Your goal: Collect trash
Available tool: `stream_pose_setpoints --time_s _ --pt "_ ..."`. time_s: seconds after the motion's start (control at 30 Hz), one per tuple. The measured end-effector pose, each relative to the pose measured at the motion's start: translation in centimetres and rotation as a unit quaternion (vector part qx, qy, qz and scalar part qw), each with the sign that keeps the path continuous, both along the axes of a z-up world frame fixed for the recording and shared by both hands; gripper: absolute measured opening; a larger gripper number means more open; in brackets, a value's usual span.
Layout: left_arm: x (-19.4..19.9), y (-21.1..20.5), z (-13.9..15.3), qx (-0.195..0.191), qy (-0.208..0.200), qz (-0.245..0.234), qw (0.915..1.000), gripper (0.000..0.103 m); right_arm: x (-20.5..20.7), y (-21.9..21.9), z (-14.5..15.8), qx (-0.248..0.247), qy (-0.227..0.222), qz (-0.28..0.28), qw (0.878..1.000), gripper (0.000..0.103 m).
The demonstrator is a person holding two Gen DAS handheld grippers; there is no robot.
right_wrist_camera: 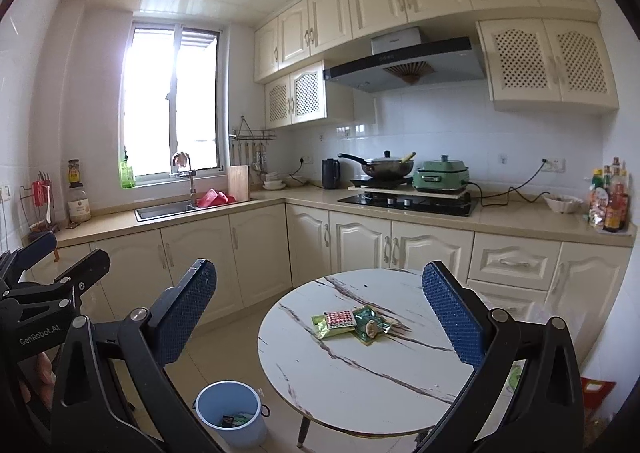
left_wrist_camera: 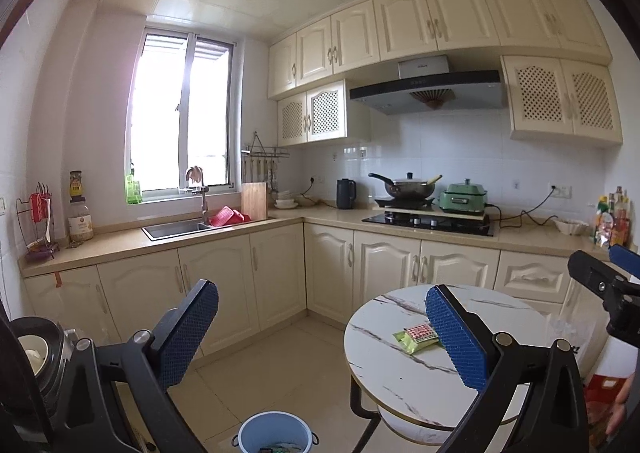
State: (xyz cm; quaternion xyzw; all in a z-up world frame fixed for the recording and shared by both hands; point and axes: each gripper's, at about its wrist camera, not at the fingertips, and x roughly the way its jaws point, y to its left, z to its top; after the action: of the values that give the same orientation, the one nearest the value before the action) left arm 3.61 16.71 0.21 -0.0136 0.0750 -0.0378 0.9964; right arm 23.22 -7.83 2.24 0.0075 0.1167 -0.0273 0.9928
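Some of the job looked done already: the blue bin (right_wrist_camera: 231,411) on the floor, just off the near left edge of the round marble worktop (right_wrist_camera: 360,373), had a few bits of wrapper lying in its bottom. What was left sat on the worktop itself, a little toward its far side from the middle: a light green packet with a red-and-white patterned face (right_wrist_camera: 335,320) and, touching it on the right, a darker green snack wrapper (right_wrist_camera: 372,327). They overlapped slightly, and I could not tell whether a third scrap was tucked beneath them. The rest of the marble top appeared bare, so by my reckoning two pieces, perhaps a little more, remained to be carried to the bin.

Neither tool was at work. The right gripper (right_wrist_camera: 320,317) hung above the near edge of the worktop, its blue-padded fingers (right_wrist_camera: 188,309) spread wide with nothing between them and touching nothing; the packets lay ahead of it, roughly in line with the gap. The left gripper (left_wrist_camera: 320,337) was off to the left of the worktop, over the floor and the bin, its fingers (left_wrist_camera: 188,333) just as wide apart and likewise empty. From there one finger hid part of the packets.
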Motion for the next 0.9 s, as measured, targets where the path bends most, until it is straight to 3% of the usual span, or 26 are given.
stream_pose_setpoints --time_s 0.3,0.47,0.83,0.9 --pt "10.3 -2.9 0.7 0.007 0.091 -0.029 0.9954 0.102 5.1 -5.9 -4.9 0.019 0.075 -0.054 0.996 0.103" --pt "17.9 -6.8 -0.4 0.026 0.167 -0.077 0.9826 0.102 9.3 -9.4 -9.2 0.033 0.136 -0.073 0.988 0.103" --pt "30.7 -11.3 -1.8 0.056 0.236 -0.096 0.9655 0.102 22.5 -12.3 -19.4 0.027 0.272 -0.009 0.962 0.102" --pt "33.4 -11.8 -1.7 0.055 0.244 -0.096 0.9635 0.102 25.1 -12.2 -20.6 0.014 0.287 0.005 0.958 0.097"
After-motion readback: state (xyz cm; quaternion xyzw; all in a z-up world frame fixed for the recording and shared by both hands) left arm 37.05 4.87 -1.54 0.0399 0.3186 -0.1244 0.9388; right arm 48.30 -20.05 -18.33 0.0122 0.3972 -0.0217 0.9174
